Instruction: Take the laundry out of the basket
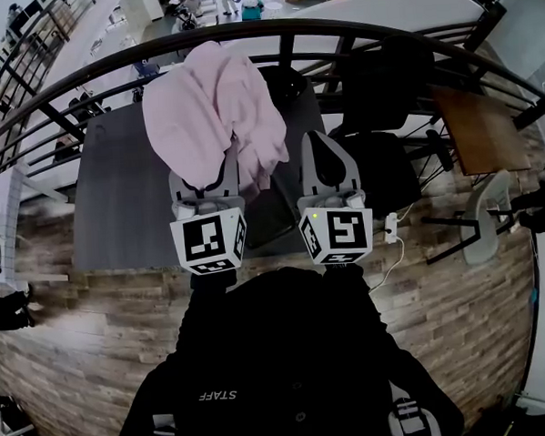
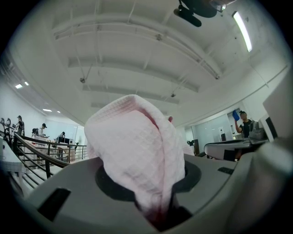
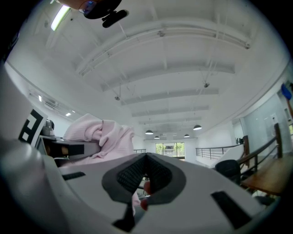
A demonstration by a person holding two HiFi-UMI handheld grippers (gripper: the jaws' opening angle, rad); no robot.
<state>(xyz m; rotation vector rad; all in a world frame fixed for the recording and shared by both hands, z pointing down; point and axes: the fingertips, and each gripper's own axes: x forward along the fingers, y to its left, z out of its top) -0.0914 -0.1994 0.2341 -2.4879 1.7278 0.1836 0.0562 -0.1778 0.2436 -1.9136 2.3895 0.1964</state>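
Note:
A pink waffle-weave cloth (image 1: 212,106) is bunched up and draped over my left gripper (image 1: 206,175), hanging over a dark table (image 1: 117,202). In the left gripper view the cloth (image 2: 137,151) fills the gap between the jaws, and the left gripper (image 2: 155,201) is shut on it. My right gripper (image 1: 326,146) is just to the right at the same height, beside the cloth's hanging edge. Its jaws meet at the tips in the right gripper view (image 3: 146,157). A little pink shows low in the gap behind them, and the cloth (image 3: 98,135) is at the left. I see no basket.
A curved black railing (image 1: 335,27) runs behind the table, with a drop to a lower floor beyond it. Black chairs (image 1: 385,97) and a brown wooden table (image 1: 482,124) stand to the right. A white cable with a power strip (image 1: 392,229) lies on the wood floor.

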